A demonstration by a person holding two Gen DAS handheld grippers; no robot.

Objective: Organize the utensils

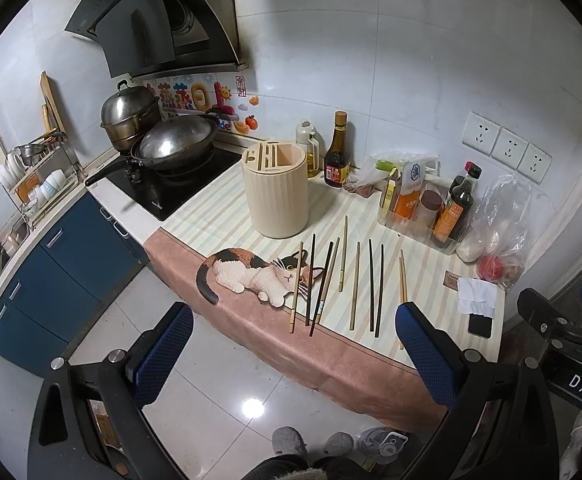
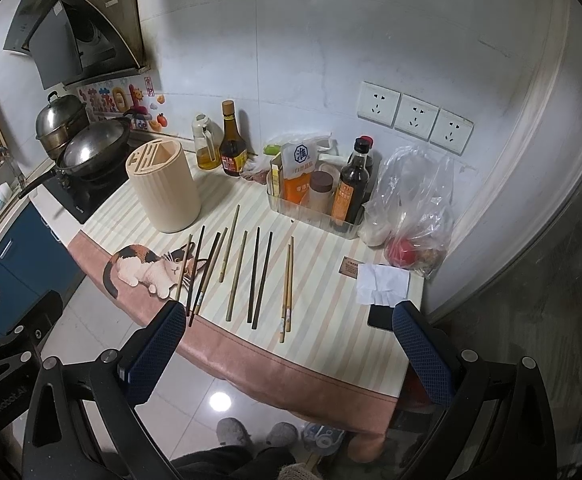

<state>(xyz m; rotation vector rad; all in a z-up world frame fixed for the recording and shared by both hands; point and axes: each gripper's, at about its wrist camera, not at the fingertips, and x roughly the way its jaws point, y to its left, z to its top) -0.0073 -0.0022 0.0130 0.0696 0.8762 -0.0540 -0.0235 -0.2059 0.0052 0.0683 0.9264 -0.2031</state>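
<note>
Several chopsticks (image 1: 355, 286) (image 2: 237, 274), some pale wood and some dark, lie side by side on a striped cloth with a cat picture. Behind them stands a cream ribbed utensil holder (image 1: 277, 190) (image 2: 165, 186) with slots in its top. My left gripper (image 1: 295, 320) hangs open in front of the counter's near edge, nothing between its blue pads. My right gripper (image 2: 287, 324) is also open and empty, held before the same edge. In the left wrist view, the right gripper's black frame (image 1: 563, 332) shows at the right.
A clear tray of sauce bottles (image 2: 331, 196), an oil jug and a dark bottle (image 1: 337, 152) line the back wall. Plastic bags with a tomato (image 2: 401, 254), a white paper and a phone (image 2: 381, 316) lie right. A wok (image 1: 175, 146) and pot sit on the stove at left.
</note>
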